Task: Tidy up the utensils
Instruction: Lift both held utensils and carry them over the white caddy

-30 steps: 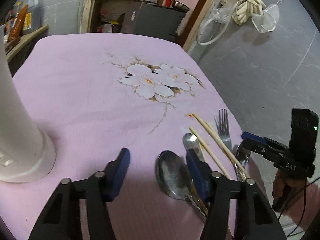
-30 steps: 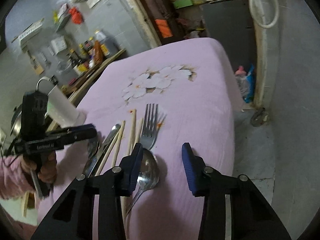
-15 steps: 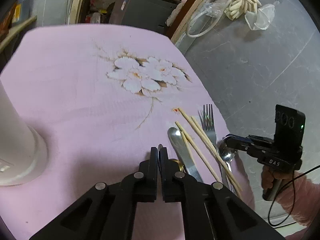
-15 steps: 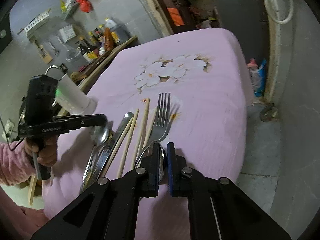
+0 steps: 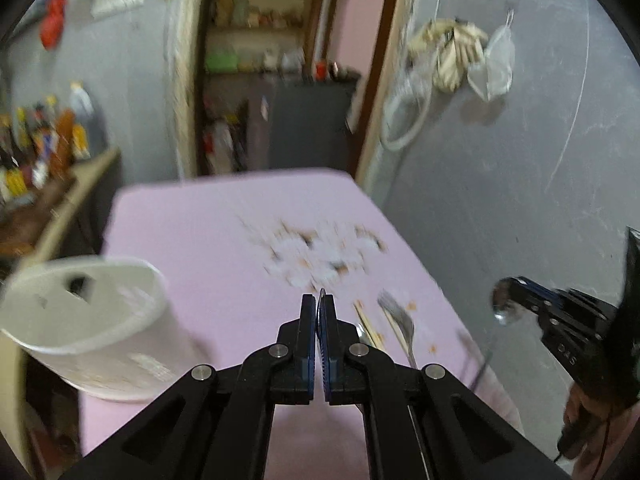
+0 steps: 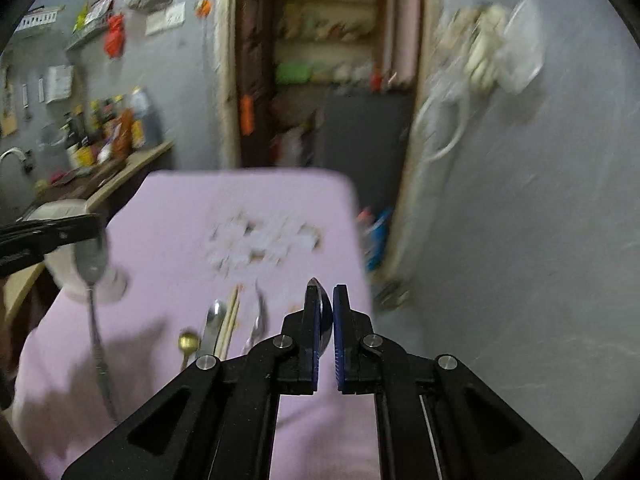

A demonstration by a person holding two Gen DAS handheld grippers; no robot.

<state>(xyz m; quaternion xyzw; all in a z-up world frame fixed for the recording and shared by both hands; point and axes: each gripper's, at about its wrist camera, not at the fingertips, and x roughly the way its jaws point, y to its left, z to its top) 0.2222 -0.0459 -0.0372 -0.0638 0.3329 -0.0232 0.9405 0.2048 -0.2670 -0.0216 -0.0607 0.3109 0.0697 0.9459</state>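
Left tool now clamped on a spoon, lifted clear of the surface; a second ago open over the pile, spoon lying flat. In right wrist view, spoon bowl at left of frame, handle hanging down. Right tool likewise pinched on second spoon, raised at right of left view; earlier open above it. Both views motion-blurred, tilted up. Left behind at lower centre: fork, chopsticks, knife, small gold spoon. White holder at lower left, open mouth near left tool. Likely next: drop both spoons into holder; four kinds of items still to sort.
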